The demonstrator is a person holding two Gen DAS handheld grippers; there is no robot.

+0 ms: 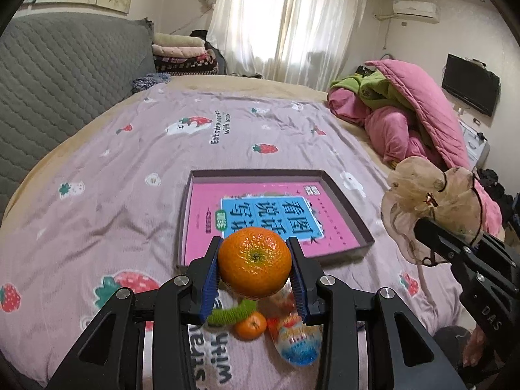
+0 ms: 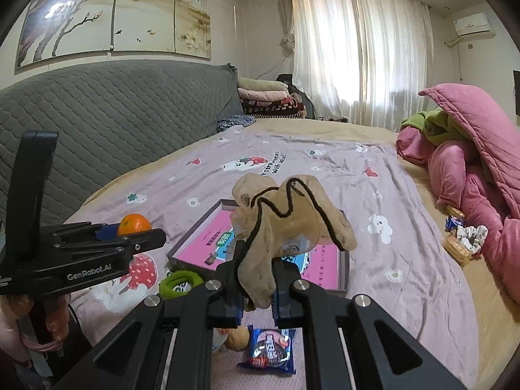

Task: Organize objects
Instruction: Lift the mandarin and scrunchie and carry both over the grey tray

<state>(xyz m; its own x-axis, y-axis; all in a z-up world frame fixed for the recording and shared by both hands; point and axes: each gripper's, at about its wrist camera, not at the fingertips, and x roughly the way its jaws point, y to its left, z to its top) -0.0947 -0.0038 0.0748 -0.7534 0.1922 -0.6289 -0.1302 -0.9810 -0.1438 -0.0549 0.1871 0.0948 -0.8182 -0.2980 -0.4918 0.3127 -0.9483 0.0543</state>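
Orange [image 1: 254,261] clamped in left hand-held gripper [image 1: 254,271] may roll free; right hand-held gripper [image 2: 256,287] pinches floppy scrunchie [image 2: 289,217], which may snag tray [image 1: 354,208] ahead.

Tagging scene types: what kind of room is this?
Most likely a home bedroom: a bed with a strawberry-print sheet, a grey quilted headboard, and pink bedding heaped on the far side.
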